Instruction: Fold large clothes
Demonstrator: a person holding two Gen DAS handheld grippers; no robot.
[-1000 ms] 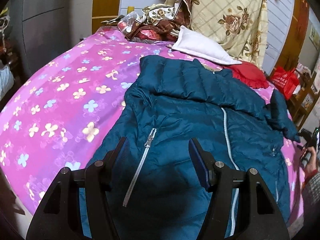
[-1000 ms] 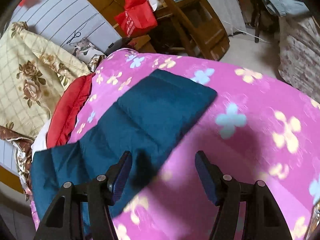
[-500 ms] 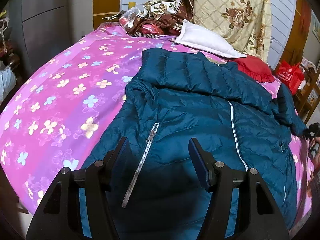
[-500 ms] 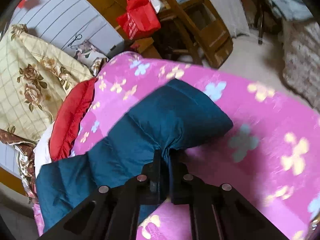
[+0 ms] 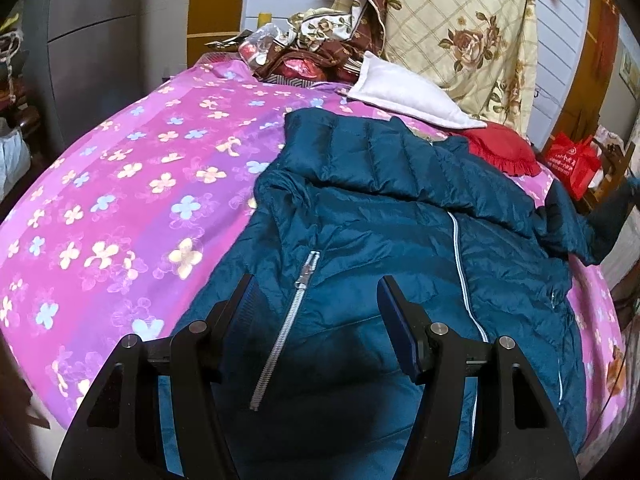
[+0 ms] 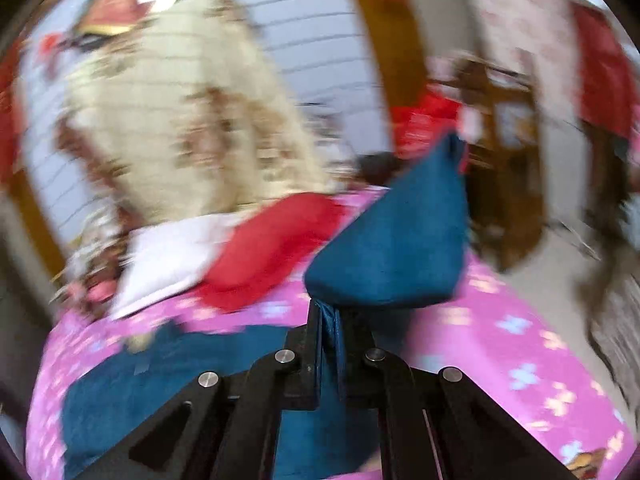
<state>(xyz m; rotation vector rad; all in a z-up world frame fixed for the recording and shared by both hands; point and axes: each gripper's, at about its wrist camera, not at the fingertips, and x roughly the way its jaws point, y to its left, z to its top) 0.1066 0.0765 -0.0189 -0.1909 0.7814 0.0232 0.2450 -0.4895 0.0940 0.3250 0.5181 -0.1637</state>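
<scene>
A teal puffer jacket (image 5: pixel 392 240) lies front up on a pink flowered bedspread (image 5: pixel 120 200), its silver zipper (image 5: pixel 288 320) open and its hood toward the pillows. My left gripper (image 5: pixel 316 300) is open and empty, hovering over the jacket's lower front. My right gripper (image 6: pixel 330 320) is shut on the jacket's sleeve (image 6: pixel 400 248) and holds the cuff end lifted above the bed. The right wrist view is motion-blurred. In the left wrist view the lifted sleeve (image 5: pixel 568 224) shows at the jacket's right side.
A white pillow (image 5: pixel 404 96), a red cushion (image 5: pixel 500 148) and a cream rose-print quilt (image 5: pixel 460 32) lie at the head of the bed. A red bag (image 5: pixel 572 160) and wooden furniture (image 6: pixel 508 152) stand right of the bed. A grey wardrobe (image 5: pixel 92 40) stands left.
My right gripper closed on the sleeve cuff, then lifted it off the bed and swung toward the jacket. My left gripper stayed open over the jacket front.
</scene>
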